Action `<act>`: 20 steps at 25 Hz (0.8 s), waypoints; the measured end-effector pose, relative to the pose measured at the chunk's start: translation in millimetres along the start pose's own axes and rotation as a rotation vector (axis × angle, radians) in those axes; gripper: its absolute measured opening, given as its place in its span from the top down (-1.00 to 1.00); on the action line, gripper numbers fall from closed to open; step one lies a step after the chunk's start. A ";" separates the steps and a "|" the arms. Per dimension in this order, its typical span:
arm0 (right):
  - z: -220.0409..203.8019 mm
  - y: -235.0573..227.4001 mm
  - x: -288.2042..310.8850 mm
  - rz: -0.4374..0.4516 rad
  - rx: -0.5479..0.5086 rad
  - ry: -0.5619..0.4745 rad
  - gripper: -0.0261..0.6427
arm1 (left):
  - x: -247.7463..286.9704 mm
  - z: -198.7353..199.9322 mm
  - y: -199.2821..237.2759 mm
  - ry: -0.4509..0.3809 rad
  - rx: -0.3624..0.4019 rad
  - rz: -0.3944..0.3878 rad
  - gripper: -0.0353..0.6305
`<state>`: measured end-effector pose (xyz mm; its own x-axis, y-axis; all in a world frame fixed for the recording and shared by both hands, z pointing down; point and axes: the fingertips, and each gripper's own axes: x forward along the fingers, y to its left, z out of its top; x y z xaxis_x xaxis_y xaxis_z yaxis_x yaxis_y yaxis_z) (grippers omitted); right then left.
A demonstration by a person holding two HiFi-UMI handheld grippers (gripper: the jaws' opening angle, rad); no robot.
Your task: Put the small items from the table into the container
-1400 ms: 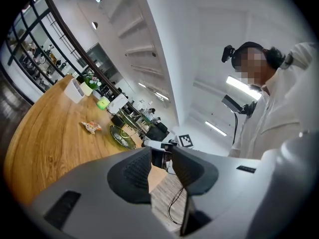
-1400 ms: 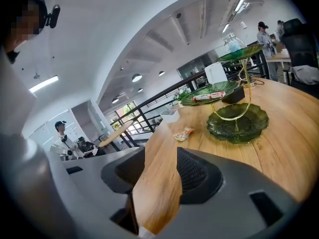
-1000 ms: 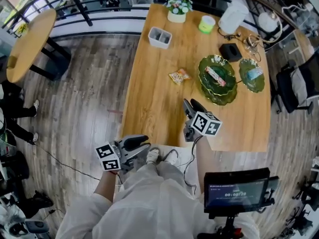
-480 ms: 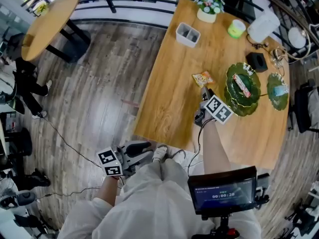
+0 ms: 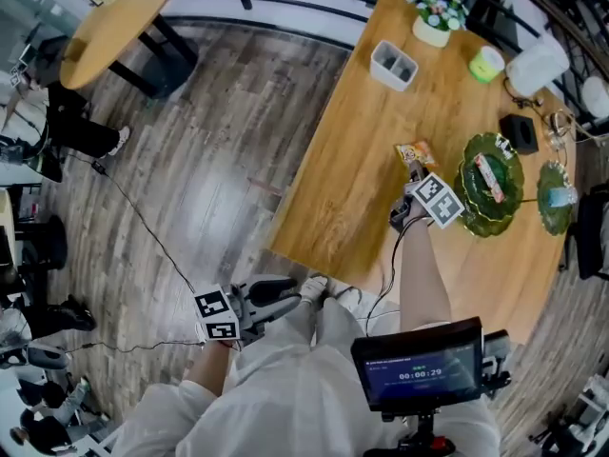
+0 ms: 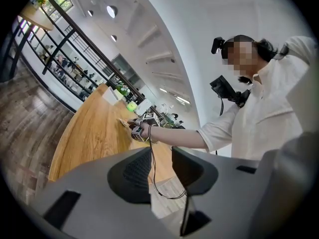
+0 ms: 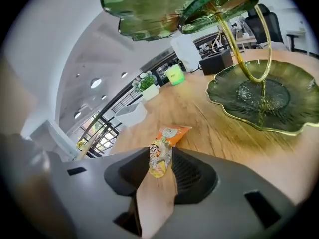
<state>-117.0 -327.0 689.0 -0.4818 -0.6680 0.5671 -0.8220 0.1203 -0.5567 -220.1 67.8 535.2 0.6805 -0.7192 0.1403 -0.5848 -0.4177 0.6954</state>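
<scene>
An orange and yellow snack packet [image 5: 416, 152] [image 7: 164, 146] lies on the wooden table [image 5: 362, 179], left of a green tiered dish [image 5: 490, 184] [image 7: 259, 96] that holds another wrapped snack. My right gripper [image 5: 415, 169] [image 7: 160, 161] reaches over the table and its jaws are closing on the packet's near end, which stands pinched between the pads. My left gripper [image 5: 276, 293] [image 6: 162, 171] hangs off the table beside my leg, open and with nothing in it. A white two-slot container [image 5: 394, 65] [image 7: 130, 114] stands at the far end.
A second green plate [image 5: 557, 196] lies to the right of the tiered dish. A flower pot [image 5: 438, 17], a green cup [image 5: 487, 62] and a black box [image 5: 520, 133] stand at the far end of the table. Below me is a screen [image 5: 419, 374].
My right gripper has travelled forward across the table to the snack packet and now has it between its jaws. The left gripper has sunk slightly beside my leg.
</scene>
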 end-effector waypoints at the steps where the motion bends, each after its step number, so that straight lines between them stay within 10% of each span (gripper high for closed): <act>1: -0.9 -0.5 3.0 -0.010 -0.002 0.003 0.49 | -1.6 -1.2 0.9 -0.002 -0.003 0.003 0.55; 20: 4.5 9.0 -1.9 -0.034 -0.071 0.019 0.82 | -25.8 -7.5 -2.7 -0.035 -0.009 0.018 0.55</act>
<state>-122.1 -328.0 680.2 -0.4582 -0.6584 0.5971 -0.8572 0.1496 -0.4927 -232.8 91.7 535.0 0.6539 -0.7457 0.1281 -0.5925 -0.3994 0.6996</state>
